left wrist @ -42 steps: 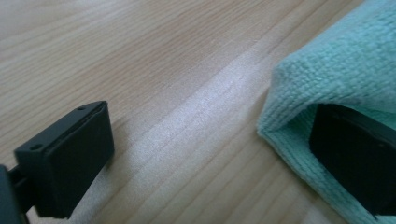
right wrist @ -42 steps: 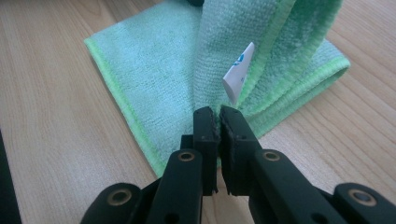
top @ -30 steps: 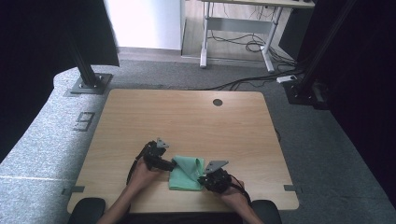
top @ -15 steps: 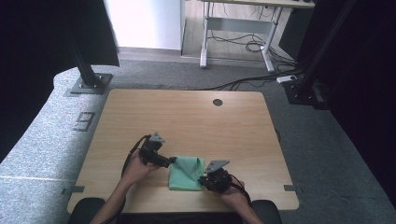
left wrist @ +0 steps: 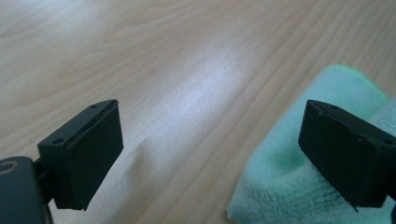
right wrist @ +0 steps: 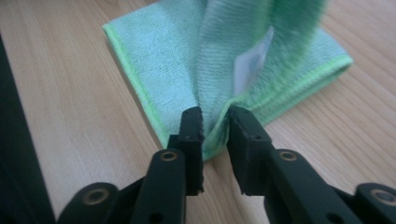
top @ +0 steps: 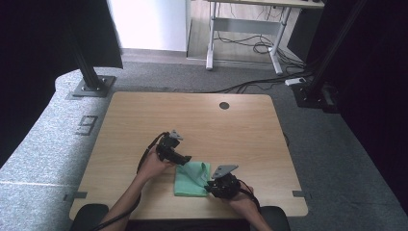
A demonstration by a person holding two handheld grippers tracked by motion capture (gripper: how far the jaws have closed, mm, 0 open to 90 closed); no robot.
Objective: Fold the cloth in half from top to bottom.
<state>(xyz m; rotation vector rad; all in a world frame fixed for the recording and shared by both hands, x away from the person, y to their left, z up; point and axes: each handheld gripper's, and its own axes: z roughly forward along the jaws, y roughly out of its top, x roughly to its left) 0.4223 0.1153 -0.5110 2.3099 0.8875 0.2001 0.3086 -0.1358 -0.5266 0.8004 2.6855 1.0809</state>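
While my left gripper lifts off, jaws spread and empty, my right gripper has just been easing open around the folded green microfibre cloth, so I judge the fold finished.

Left gripper held low in the left hand, jaws spread wide, just closing slightly, nothing between. Right gripper low in the right hand, jaws narrow, just opening.
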